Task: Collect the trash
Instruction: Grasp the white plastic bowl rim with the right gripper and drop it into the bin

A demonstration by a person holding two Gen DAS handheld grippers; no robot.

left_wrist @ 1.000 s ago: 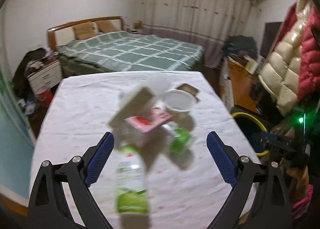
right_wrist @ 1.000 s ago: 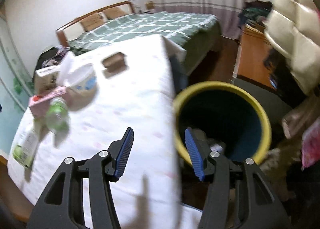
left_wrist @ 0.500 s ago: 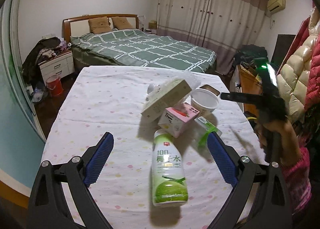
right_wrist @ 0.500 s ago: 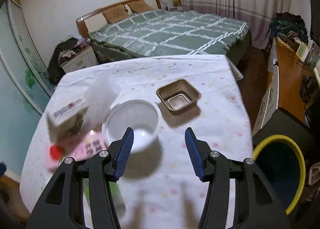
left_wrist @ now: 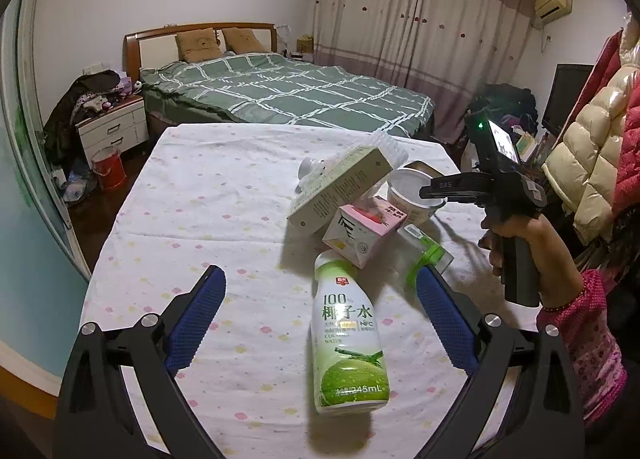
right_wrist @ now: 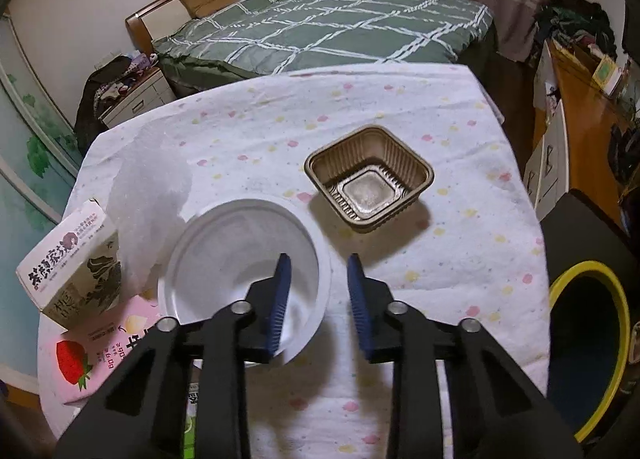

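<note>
The jaws of the right gripper (right_wrist: 316, 299) had just been closing and stood narrow, astride the near right wall of a white plastic bowl (right_wrist: 224, 243): the left finger reached down inside the bowl, the right finger hung outside its rim. A gap still showed between the outer pad and the rim, so whether the wall was yet pinched could not be told. The jaws of the left gripper (left_wrist: 320, 323) were spread wide and held nothing; a coconut water bottle (left_wrist: 348, 343) lay on its side on the desk (left_wrist: 192, 219) between them, touching neither pad.

The desk wore a white cloth with small pastel spots. The trash sat in a loose heap toward its right half. A tan carton (left_wrist: 340, 187) leaned tilted across a pink strawberry milk carton (left_wrist: 364, 231), which touched the neck of the coconut water bottle. Just right of that lay a clear bottle with a green band (left_wrist: 426, 255). The white bowl stood behind the heap, and a crumpled clear plastic wrapper (right_wrist: 152, 195) lay beside it. A brown ribbed plastic tray (right_wrist: 370, 179) sat apart from the bowl, farther back and to the right.

Off the desk's right edge stood a bin with a yellow rim (right_wrist: 616, 347). A hand (left_wrist: 520, 243) in a pink patterned sleeve gripped the right gripper's handle.
</note>
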